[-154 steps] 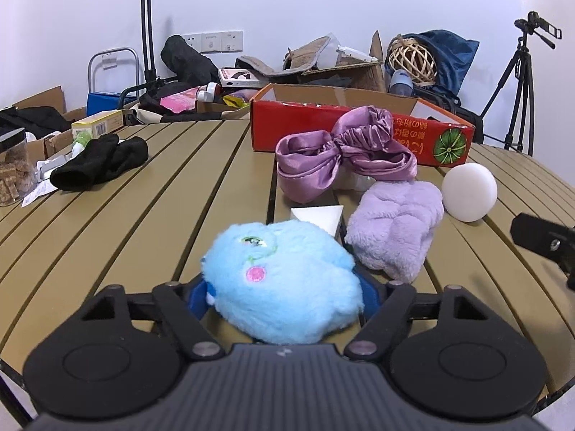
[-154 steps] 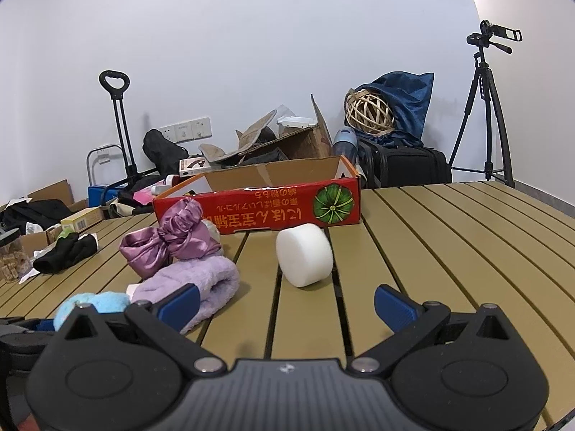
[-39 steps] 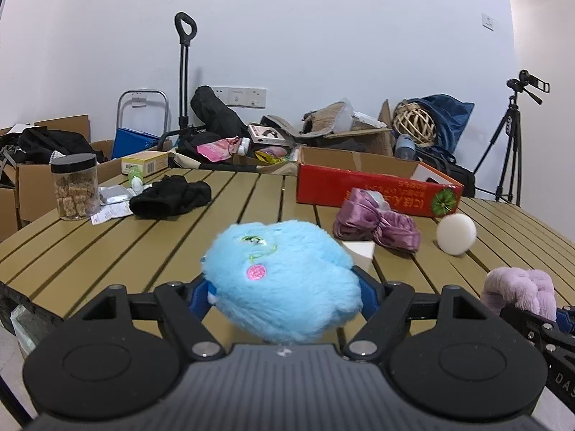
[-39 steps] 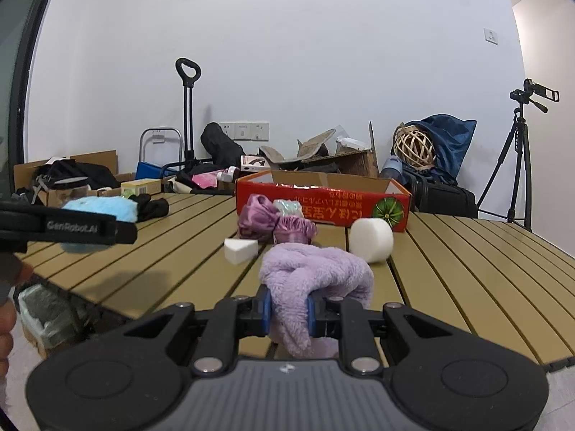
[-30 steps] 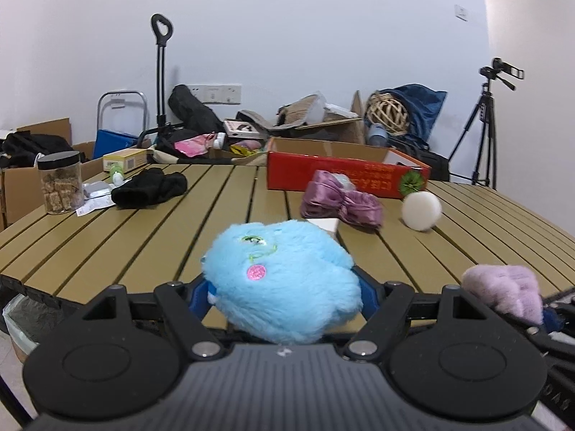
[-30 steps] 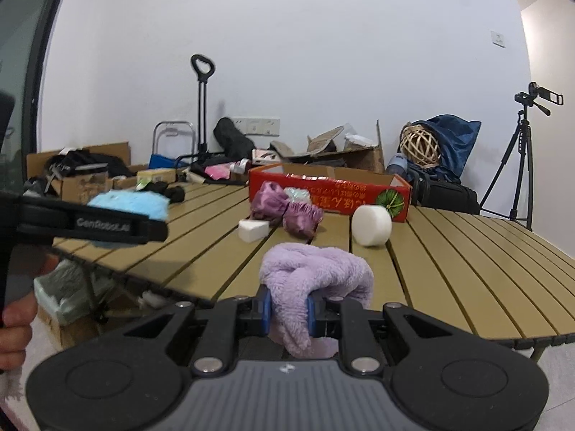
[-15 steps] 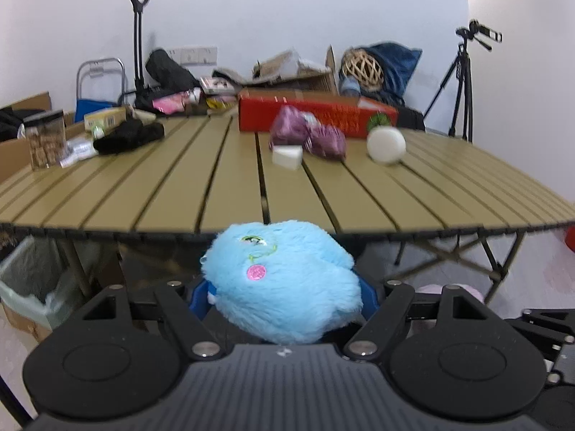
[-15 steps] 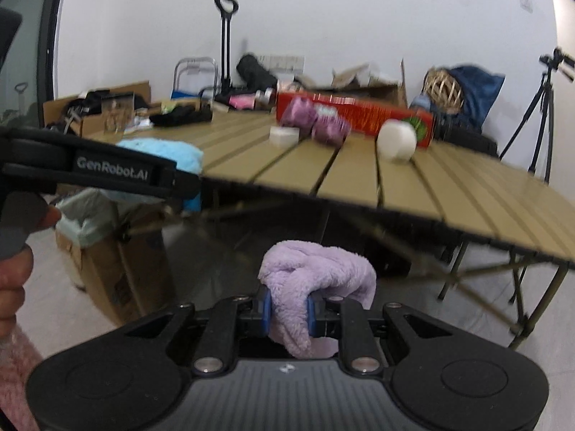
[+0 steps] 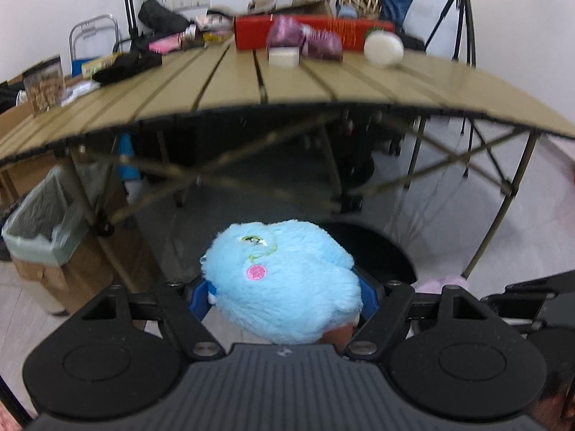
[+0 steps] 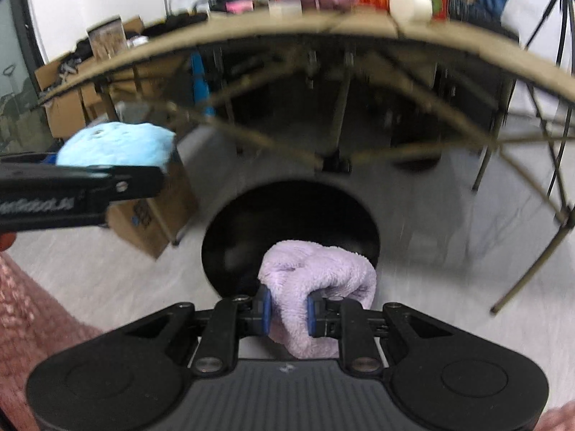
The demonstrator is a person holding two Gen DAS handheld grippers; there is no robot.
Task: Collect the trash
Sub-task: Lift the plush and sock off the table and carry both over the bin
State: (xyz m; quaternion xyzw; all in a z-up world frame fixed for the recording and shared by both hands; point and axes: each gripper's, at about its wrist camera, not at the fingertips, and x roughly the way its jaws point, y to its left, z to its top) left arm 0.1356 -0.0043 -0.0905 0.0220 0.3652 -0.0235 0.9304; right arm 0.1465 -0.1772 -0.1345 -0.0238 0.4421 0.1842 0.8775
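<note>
My left gripper [image 9: 284,296] is shut on a fluffy light-blue plush toy [image 9: 284,280] with a pink cheek patch. From the right wrist view the same blue plush toy [image 10: 115,149] shows at the left, held in the left gripper's black finger [image 10: 82,183]. My right gripper [image 10: 286,310] is shut on a lilac fluffy cloth [image 10: 320,280]. Both point down over a round black bin [image 10: 287,212] that stands on the floor in front of the table; the black bin [image 9: 377,251] lies just behind the blue toy. The lilac cloth [image 9: 440,282] peeks in at the right.
A slatted tan folding table [image 9: 230,86] stands above and behind, with a white foam puck [image 9: 382,48], a white block [image 9: 284,57], purple satin cloth [image 9: 305,37] and a red box [image 9: 312,27] on it. A cardboard box lined with a plastic bag [image 9: 39,230] sits at the left. Crossed table legs [image 9: 478,165] stand nearby.
Both grippers have dropped from table height to below the table's edge and tilted down. The black bin has come into view under them. Both still hold their fluffy things.
</note>
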